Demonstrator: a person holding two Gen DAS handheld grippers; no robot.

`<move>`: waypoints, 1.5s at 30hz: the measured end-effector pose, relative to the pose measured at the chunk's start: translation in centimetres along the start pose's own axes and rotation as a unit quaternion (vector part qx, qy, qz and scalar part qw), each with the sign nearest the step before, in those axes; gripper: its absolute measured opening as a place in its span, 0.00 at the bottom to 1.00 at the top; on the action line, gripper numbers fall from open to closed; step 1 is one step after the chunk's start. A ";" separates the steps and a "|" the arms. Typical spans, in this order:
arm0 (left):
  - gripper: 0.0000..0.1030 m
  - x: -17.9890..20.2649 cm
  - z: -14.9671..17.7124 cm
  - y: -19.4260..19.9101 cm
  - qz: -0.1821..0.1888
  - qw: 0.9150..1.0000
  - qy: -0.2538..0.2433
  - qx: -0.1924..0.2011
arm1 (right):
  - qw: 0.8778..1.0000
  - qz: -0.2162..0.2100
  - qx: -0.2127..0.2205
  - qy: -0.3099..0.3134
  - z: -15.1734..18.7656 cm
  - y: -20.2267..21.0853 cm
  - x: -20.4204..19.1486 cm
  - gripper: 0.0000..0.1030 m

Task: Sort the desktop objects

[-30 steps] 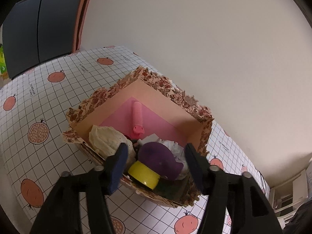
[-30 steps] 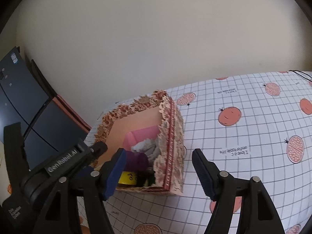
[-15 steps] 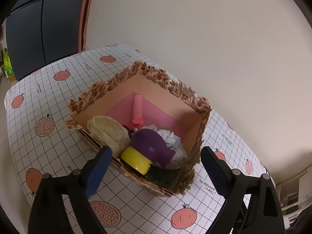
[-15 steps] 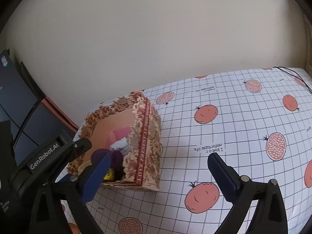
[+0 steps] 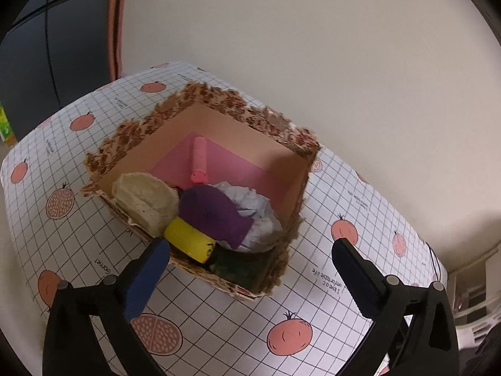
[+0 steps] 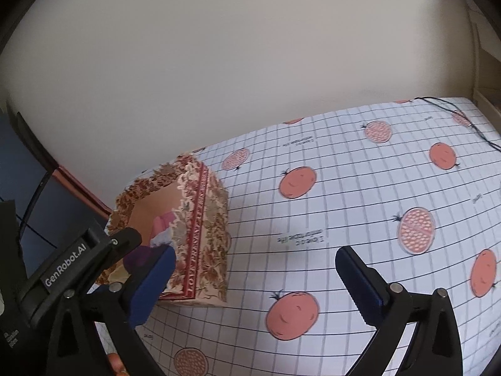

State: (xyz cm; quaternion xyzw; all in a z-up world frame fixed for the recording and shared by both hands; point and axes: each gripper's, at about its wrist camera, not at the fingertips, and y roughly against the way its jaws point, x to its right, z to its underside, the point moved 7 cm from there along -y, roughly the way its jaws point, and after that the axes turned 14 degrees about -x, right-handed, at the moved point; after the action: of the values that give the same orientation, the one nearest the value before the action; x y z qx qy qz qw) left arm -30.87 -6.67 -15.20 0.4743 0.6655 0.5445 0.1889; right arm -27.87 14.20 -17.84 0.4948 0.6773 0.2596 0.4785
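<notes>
A floral-patterned cardboard box [image 5: 219, 100] stands open on the table; it also shows in the right wrist view [image 6: 203, 228]. Inside lie a pink tube [image 5: 199, 163], a beige sponge-like lump [image 5: 144, 197], a purple object [image 5: 213, 213], a yellow tape roll [image 5: 188, 239], crumpled white paper [image 5: 253, 210] and something dark green [image 5: 238, 269]. My left gripper [image 5: 250, 269] is open and empty, above the box's near edge. My right gripper [image 6: 253, 279] is open and empty, to the right of the box.
The table wears a white grid cloth with orange fruit prints [image 6: 344, 219]. A beige wall [image 5: 313, 47] rises behind it. A dark panel [image 5: 47, 47] stands at the left. A black cable [image 6: 463, 119] lies at the far right corner.
Both grippers opened wider and drew back from the box. The left gripper rose above it; the right one swung right, showing more of the table.
</notes>
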 end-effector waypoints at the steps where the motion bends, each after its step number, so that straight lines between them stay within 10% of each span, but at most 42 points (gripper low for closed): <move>1: 1.00 0.2 0.0 0.0 -0.001 1.000 -0.003 0.000 | 1.000 0.004 0.003 0.000 -0.1 0.3 0.3 1.00; 16: 1.00 3.1 1.4 4.6 -0.001 0.995 -0.103 0.011 | 0.997 0.075 -0.003 0.027 1.3 5.5 -0.3 1.00; 45: 1.00 -5.8 10.1 18.4 -0.027 0.979 -0.204 0.008 | 0.992 0.114 -0.016 0.050 14.9 19.6 -6.4 1.00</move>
State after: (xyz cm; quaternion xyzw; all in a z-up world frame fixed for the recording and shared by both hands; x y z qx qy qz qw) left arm -12.49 -6.83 -3.52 0.5586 0.6297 0.4260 0.3317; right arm -5.76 13.84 -5.21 0.5473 0.6354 0.3480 0.4192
